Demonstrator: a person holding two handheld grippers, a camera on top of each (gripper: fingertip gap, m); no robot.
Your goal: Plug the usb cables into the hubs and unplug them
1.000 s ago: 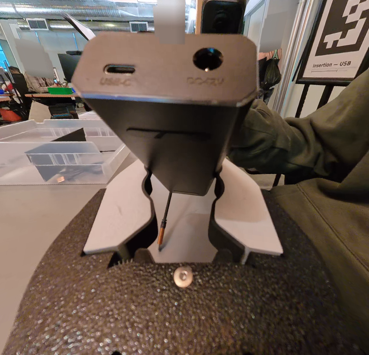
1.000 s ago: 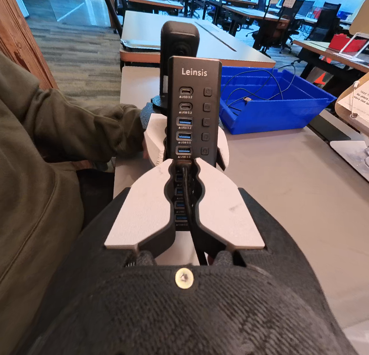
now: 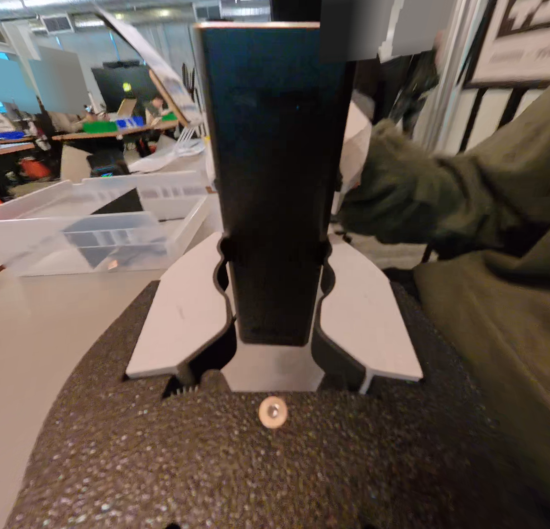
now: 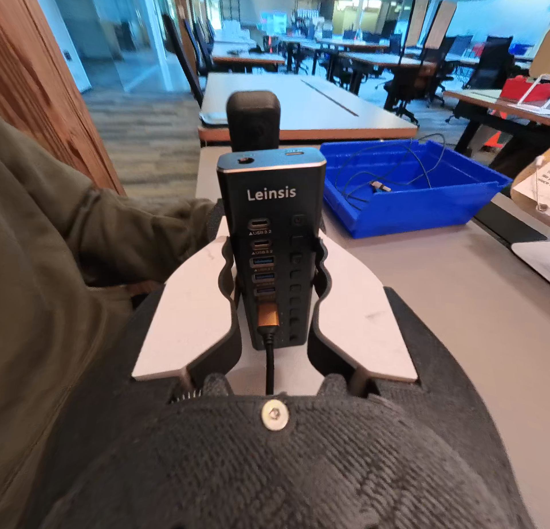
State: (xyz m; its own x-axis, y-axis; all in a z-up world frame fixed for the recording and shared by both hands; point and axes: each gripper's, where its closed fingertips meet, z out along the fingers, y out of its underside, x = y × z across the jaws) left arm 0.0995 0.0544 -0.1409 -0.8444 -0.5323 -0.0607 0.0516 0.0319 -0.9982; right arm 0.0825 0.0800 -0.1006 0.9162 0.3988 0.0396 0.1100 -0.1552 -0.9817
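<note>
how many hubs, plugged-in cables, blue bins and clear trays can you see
hub: 1
plugged-in cable: 1
blue bin: 1
clear trays: 2, as far as the blur shows
total: 5

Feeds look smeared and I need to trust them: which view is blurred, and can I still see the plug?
Left wrist view: motion blur throughout, and the tall black USB hub shows only its dark plain back, no ports. Right wrist view: edges smeared, fisheye-bent desks, but the orange-shelled USB plug reads clearly, seated in a lower port; the blue plastic bin stays fairly sharp.
</note>
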